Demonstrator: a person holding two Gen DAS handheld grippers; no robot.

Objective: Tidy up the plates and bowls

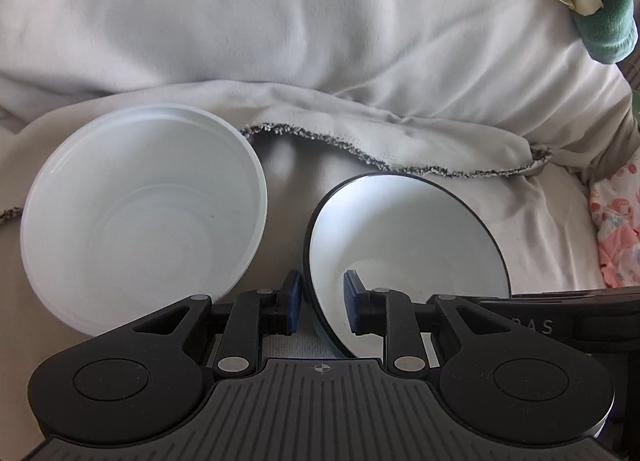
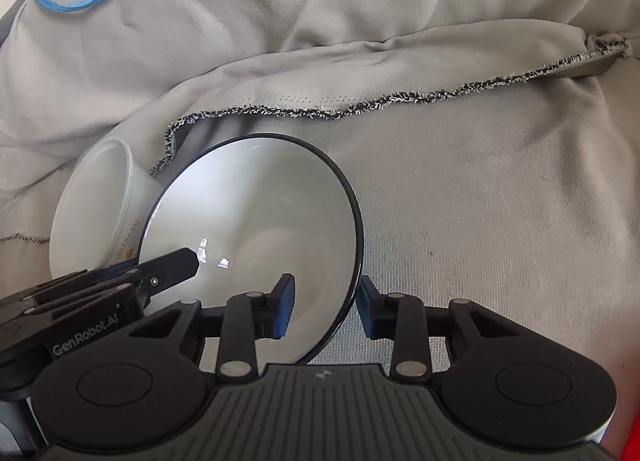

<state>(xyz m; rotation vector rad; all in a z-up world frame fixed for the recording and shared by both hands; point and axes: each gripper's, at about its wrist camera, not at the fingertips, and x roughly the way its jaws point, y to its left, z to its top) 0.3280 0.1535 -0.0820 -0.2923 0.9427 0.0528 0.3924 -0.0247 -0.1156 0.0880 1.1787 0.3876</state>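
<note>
We see both grippers, left (image 1: 320, 303) and right (image 2: 325, 307), jaws apart, straddling the bowl (image 2: 256, 229) rim; tub (image 1: 140, 217) at 9 o'clock.

Rumpled grey blanket (image 1: 280, 41) with a frayed dark hem (image 2: 400, 99) covers what may be a bed; soft daylight falls across it.
</note>
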